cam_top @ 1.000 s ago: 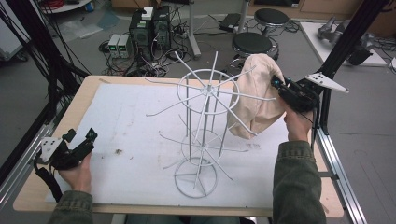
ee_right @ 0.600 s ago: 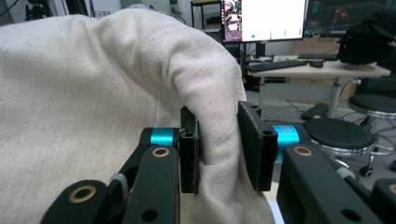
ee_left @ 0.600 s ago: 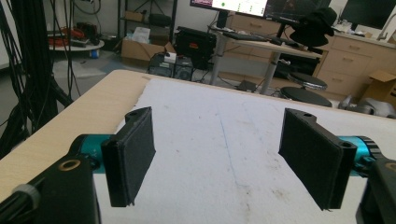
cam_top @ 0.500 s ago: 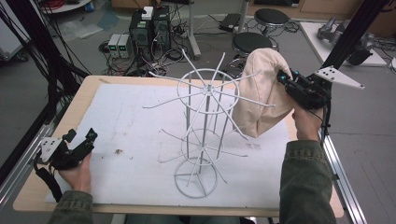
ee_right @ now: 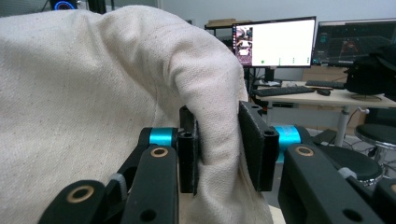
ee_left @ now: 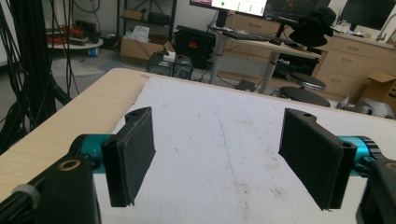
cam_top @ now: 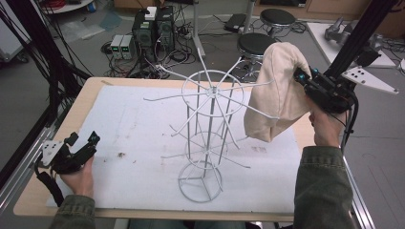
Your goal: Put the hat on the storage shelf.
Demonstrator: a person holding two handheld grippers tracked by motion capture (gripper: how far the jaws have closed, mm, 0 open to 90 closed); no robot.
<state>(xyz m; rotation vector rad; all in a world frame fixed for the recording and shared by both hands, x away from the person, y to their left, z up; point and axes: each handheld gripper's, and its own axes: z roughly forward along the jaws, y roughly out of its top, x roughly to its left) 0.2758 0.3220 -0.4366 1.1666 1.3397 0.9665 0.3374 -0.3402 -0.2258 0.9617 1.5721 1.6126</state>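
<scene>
A white wire rack (cam_top: pixel 208 138) with radiating prongs stands upright mid-table. A cream cloth (cam_top: pixel 277 93) hangs in the air at the rack's right side, and one prong end lies against its front. My right gripper (cam_top: pixel 302 76) is shut on the cloth's upper fold; in the right gripper view the cloth (ee_right: pixel 93 107) is pinched between the two black pads (ee_right: pixel 254 144). My left gripper (cam_top: pixel 81 145) rests near the table's front left corner. It stands open, and its pads (ee_left: pixel 133 149) hold nothing over the white mat (ee_left: pixel 224 140).
A white mat (cam_top: pixel 143 143) covers most of the wooden table (cam_top: pixel 90 93). Black frame posts and cables (cam_top: pixel 43 57) run along the left side, a metal rail (cam_top: pixel 356 191) along the right. Stools (cam_top: pixel 255 43) and computer gear stand on the floor beyond.
My right gripper has lifted the cloth up and away to the right, off the rack's prongs. The rack has turned a little. The left gripper has stayed put.
</scene>
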